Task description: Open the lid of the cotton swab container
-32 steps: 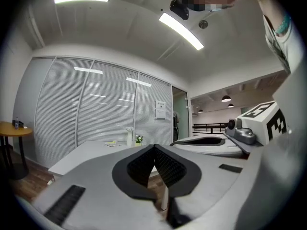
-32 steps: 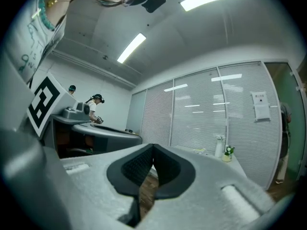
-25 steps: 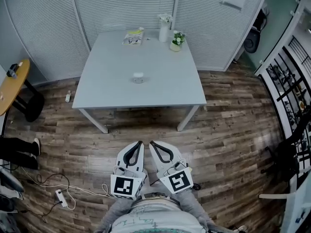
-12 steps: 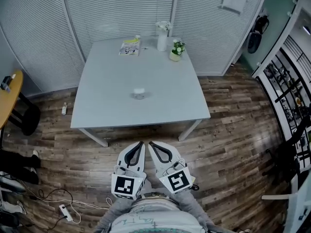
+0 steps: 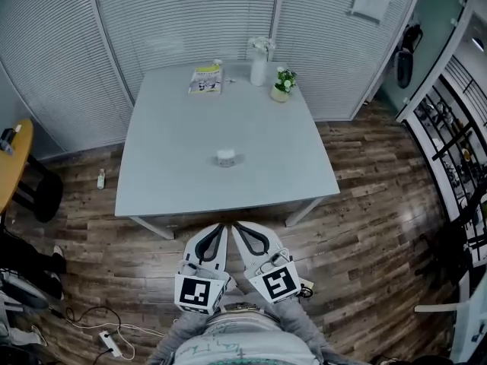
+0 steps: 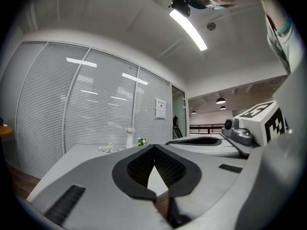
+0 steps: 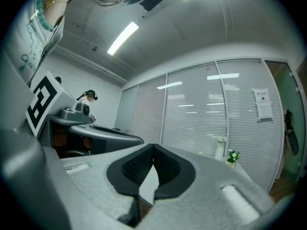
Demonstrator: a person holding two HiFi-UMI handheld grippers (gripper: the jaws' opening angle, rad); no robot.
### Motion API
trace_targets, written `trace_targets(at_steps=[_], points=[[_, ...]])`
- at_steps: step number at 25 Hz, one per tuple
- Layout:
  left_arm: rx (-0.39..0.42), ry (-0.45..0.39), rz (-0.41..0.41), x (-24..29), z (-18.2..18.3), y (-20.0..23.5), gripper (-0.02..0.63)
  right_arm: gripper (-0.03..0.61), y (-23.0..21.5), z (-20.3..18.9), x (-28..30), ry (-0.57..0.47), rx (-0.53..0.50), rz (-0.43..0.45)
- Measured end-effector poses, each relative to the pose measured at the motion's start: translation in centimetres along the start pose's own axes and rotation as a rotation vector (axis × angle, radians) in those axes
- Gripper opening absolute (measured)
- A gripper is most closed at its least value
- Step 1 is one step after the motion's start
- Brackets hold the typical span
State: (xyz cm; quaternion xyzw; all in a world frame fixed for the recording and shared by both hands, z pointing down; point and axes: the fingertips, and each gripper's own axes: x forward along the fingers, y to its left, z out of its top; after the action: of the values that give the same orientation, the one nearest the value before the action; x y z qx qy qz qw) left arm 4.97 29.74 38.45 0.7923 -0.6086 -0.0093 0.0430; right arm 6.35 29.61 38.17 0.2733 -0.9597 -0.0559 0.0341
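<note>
The cotton swab container (image 5: 226,157) is a small clear tub with a white lid, standing near the middle of the grey table (image 5: 167,173). Both grippers are held low in front of my body, over the wooden floor and short of the table's near edge. My left gripper (image 5: 221,225) and right gripper (image 5: 237,225) point at the table side by side, each shut with nothing between the jaws. In the left gripper view the left gripper (image 6: 154,146) shows closed jaws; in the right gripper view the right gripper (image 7: 153,146) does too. The container does not show in either gripper view.
At the table's far edge lie a booklet (image 5: 206,79), a white vase (image 5: 259,71) and a small potted plant (image 5: 282,84). A round wooden table (image 5: 11,158) stands at the left. Cables and a power strip (image 5: 112,343) lie on the floor.
The table and the container have drawn nearer in the head view as the person has stepped towards them. Both grippers stay shut, in the same place before the body.
</note>
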Motion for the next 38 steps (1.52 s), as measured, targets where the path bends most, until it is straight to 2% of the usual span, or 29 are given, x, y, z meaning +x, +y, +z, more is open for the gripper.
trace_targets(at_steps=[7, 16, 38], points=[[-0.009, 0.011, -0.007, -0.5, -0.6, 1.4, -0.002, 0.002, 0.9, -0.5, 1.2, 0.029, -0.003, -0.001], [-0.018, 0.000, 0.025, 0.6, -0.8, 3.4, -0.002, 0.002, 0.2, -0.9, 3.6, 0.036, 0.001, 0.030], [-0.035, 0.043, 0.053, 17.4, 1.1, 12.3, -0.002, 0.002, -12.2, -1.5, 17.2, 0.053, -0.008, 0.106]])
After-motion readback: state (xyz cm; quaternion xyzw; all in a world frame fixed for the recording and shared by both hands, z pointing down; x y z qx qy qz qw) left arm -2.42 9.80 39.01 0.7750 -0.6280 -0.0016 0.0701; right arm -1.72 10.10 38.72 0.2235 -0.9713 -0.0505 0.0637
